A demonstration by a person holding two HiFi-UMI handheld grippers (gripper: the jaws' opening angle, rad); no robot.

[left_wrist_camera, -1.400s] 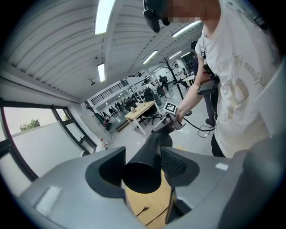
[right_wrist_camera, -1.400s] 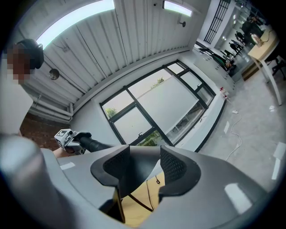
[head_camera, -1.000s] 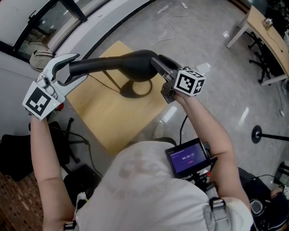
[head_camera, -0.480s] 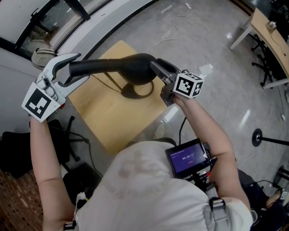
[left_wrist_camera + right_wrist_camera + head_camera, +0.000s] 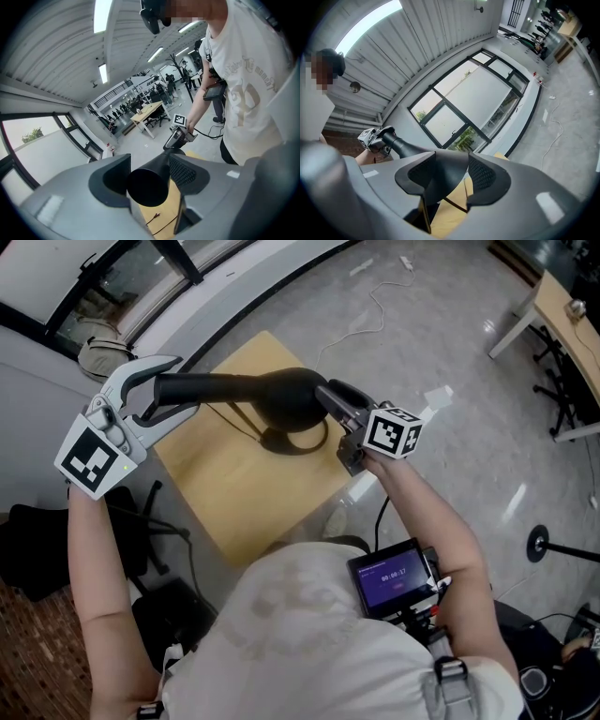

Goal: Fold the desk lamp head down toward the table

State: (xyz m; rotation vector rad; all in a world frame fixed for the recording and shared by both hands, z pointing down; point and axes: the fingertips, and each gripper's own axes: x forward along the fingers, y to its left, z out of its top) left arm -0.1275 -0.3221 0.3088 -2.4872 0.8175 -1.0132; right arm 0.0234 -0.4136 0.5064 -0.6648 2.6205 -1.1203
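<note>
1. The left gripper (image 5: 186, 386) sits at the left of the head view, above the table's far-left corner. Its jaws are clamped on the narrow round tip of the lamp head (image 5: 244, 388). In the left gripper view that black tip fills the gap from pad to pad.
2. The lamp head is a single black piece held in the air over the wooden table (image 5: 244, 493). Its long axis runs left to right across the head view and is roughly level. The slim end points left and the body widens toward the right.
3. The lamp base (image 5: 281, 443) is a dark round foot. It rests on the table beneath the wide end of the head.
4. The right gripper (image 5: 330, 397) comes in from the right and grips the wide end of the lamp head. In the right gripper view the dark shell sits pressed between both pads.
5. Counts:
   - one desk lamp
   - one table
   - two grippers
   - two marker cubes: the left cube (image 5: 92, 460) and the right cube (image 5: 394, 431)
</note>
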